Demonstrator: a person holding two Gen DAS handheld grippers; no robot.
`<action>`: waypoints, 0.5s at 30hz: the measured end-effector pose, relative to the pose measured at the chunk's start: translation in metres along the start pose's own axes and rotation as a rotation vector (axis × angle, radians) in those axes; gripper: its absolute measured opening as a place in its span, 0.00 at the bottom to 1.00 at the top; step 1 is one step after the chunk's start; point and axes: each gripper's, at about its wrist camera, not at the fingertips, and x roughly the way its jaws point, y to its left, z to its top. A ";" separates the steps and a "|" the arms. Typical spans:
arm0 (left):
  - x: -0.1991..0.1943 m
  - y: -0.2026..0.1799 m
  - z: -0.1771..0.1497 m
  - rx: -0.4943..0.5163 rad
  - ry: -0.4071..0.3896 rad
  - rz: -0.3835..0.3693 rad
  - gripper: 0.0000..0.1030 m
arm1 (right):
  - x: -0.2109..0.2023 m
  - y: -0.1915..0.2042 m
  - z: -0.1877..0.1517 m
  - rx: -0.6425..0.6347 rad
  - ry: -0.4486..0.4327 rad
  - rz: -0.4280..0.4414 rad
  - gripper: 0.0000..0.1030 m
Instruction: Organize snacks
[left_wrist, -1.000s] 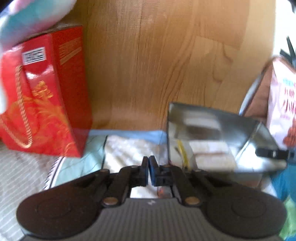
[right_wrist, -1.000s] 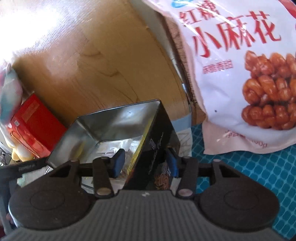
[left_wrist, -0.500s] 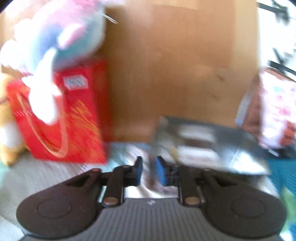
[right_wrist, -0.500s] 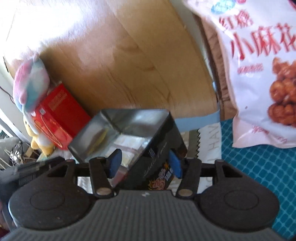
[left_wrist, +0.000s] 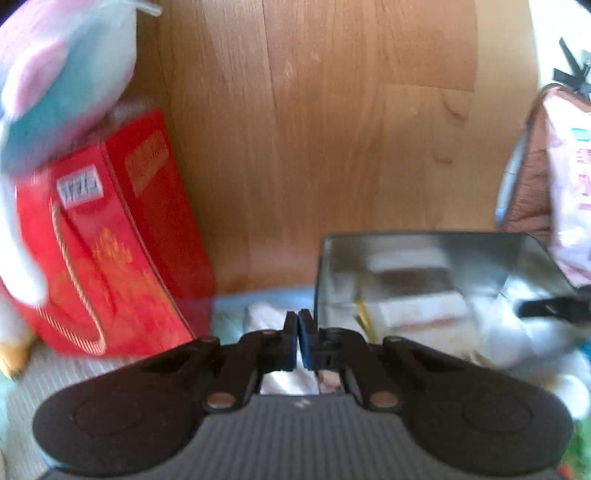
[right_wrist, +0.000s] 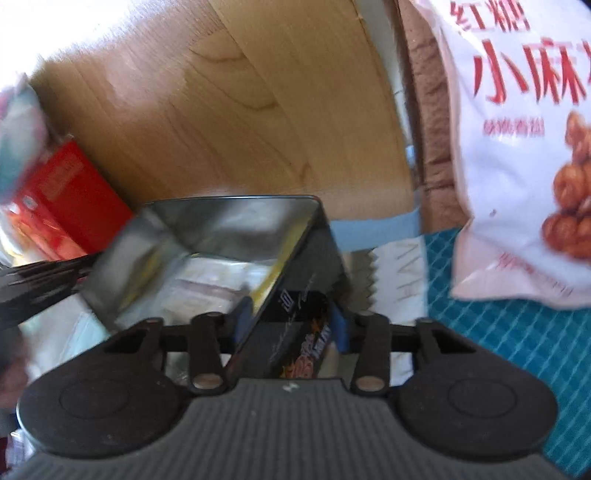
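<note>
Now the right tongs (right_wrist: 290, 319) straddle the tin (right_wrist: 236, 236) wall, closing.
Left tongs (left_wrist: 297, 332) clenched empty just beside its edge.

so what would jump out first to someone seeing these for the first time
Probably the open metal tin, shiny inside with wrapped snacks in it, set between the right gripper fingers, which have just been closing on its dark wall. Next the big white snack bag with red lettering at right, and the red gift box at left with a plush toy on it.
</note>
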 end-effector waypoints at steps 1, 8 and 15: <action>-0.006 -0.001 -0.005 -0.006 0.002 -0.007 0.02 | 0.000 -0.004 0.002 0.023 0.010 0.012 0.37; -0.042 -0.005 -0.033 -0.019 -0.003 0.010 0.04 | -0.018 0.020 -0.021 -0.095 0.039 -0.012 0.45; -0.078 0.023 -0.069 -0.150 -0.064 0.037 0.24 | -0.097 0.035 -0.044 -0.094 -0.220 -0.032 0.49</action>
